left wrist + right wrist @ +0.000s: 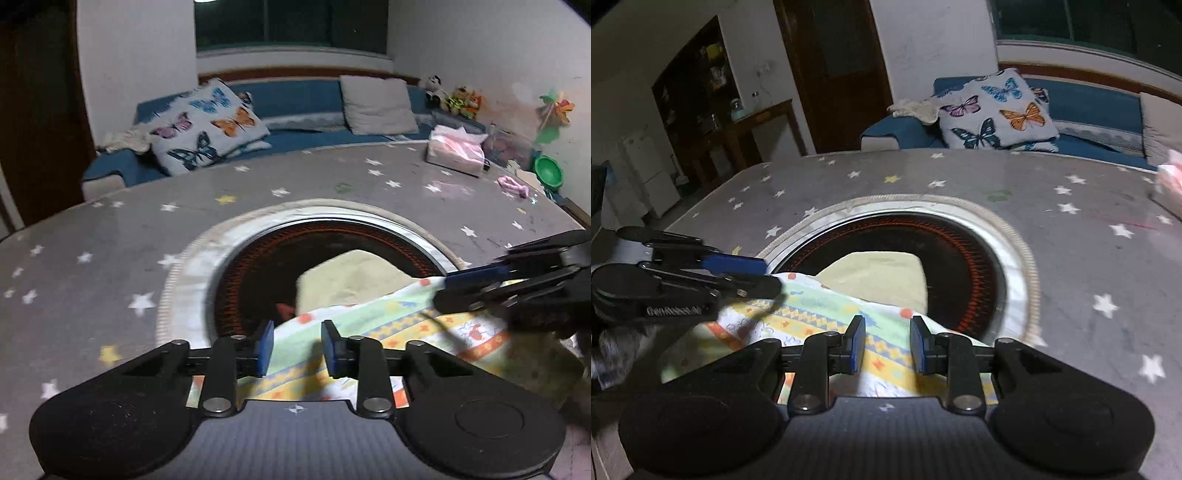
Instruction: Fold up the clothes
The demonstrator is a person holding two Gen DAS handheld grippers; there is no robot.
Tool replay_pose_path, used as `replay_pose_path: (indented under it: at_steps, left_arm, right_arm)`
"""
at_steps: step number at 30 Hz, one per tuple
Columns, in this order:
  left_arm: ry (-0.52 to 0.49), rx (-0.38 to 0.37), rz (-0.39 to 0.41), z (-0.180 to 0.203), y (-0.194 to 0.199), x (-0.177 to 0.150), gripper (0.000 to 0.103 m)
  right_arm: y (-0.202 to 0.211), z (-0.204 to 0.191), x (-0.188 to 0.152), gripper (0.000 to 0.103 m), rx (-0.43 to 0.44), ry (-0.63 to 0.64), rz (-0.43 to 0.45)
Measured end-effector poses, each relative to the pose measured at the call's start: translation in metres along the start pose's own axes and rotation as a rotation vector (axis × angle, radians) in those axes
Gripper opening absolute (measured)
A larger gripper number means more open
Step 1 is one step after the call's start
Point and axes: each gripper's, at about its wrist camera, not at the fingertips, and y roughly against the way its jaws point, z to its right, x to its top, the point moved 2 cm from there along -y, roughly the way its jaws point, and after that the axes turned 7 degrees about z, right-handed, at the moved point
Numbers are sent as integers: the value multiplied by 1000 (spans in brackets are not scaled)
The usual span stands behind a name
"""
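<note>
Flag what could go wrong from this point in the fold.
1. Both grippers are open: the left gripper and right gripper merely straddle the patterned cloth, so closing could catch only one layer or miss its edge.
2. The cloth lies partly over the round black cooktop with its orange ring; if that is hot, fabric may scorch.
3. The grippers sit close together, so they could collide.

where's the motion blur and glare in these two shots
Left wrist view: the right tool and the patterned cloth smear; faint sheen on the star tablecloth. Right wrist view: the tissue pack at the edge blurs; fisheye bends the table.
</note>
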Motion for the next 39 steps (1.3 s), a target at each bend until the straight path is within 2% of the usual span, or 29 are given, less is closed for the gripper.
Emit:
replay_pose_path:
  at_steps: [4, 7, 12, 16, 23, 25, 27, 33, 36, 39]
  left_arm:
    - [-19, 12, -40, 7, -25, -5, 30]
    - [-15, 17, -30, 7, -25, -7, 31]
    - [-45, 10, 1, 15, 2, -13, 31]
    - [-70, -6, 29, 26, 27, -24, 43]
    - [-109, -8, 32, 47, 55, -55, 48]
    - [-111, 5, 42, 50, 61, -62, 48]
    - [-102, 19, 55, 48, 67, -66, 51]
    - [-14, 34, 67, 37, 76, -75, 58]
    - [33, 44, 76, 32, 80, -79, 66]
    - [71, 46, 76, 27, 83, -83, 67]
  right_arm:
    - [-18, -3, -3, 29, -16, 16, -30]
    - [-16, -9, -2, 34, -24, 54, -34]
    - [7, -24, -8, 37, 1, 102, -34]
    - [26, -45, -22, 39, 21, 178, -42]
    - [55, -73, -56, 43, 6, 267, -16]
    - [63, -71, -63, 47, -2, 253, -8]
    - [71, -66, -69, 47, -10, 229, -4]
    - [95, -52, -86, 48, -34, 158, 8]
    - [106, -45, -94, 48, -46, 123, 14]
    - [110, -39, -95, 49, -51, 90, 24]
